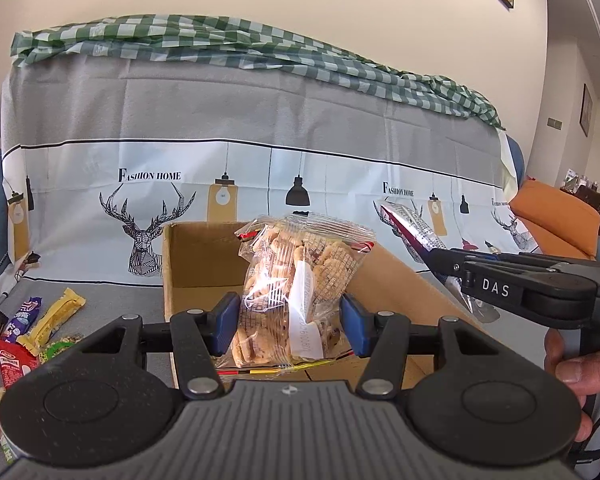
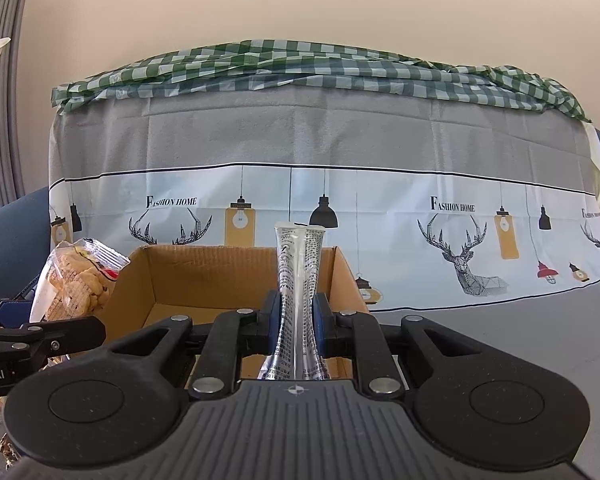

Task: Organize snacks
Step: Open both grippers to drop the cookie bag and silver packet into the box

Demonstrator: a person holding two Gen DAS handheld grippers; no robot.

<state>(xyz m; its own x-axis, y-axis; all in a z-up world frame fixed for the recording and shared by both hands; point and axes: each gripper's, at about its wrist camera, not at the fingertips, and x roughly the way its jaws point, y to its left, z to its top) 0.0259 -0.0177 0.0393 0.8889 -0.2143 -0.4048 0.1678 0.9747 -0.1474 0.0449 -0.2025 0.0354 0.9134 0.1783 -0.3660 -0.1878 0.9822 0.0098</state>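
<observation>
My left gripper (image 1: 290,320) is shut on a clear bag of biscuits (image 1: 300,276), held upright above the near edge of an open cardboard box (image 1: 188,268). The same bag of biscuits (image 2: 74,280) shows at the left of the right wrist view, in front of the box (image 2: 204,276). My right gripper (image 2: 298,320) is shut on a silver foil snack packet (image 2: 299,272), pinched at its middle and standing upright over the box's near wall. In the left wrist view that foil packet (image 1: 412,226) and the right gripper (image 1: 440,258) come in from the right.
Several loose snack packets (image 1: 40,320) lie on the grey cloth left of the box. A cloth printed with deer and lamps (image 1: 260,152) hangs behind the box, a green checked cloth (image 1: 220,44) on top. A person's hand (image 1: 580,368) holds the right gripper. An orange cushion (image 1: 556,216) sits far right.
</observation>
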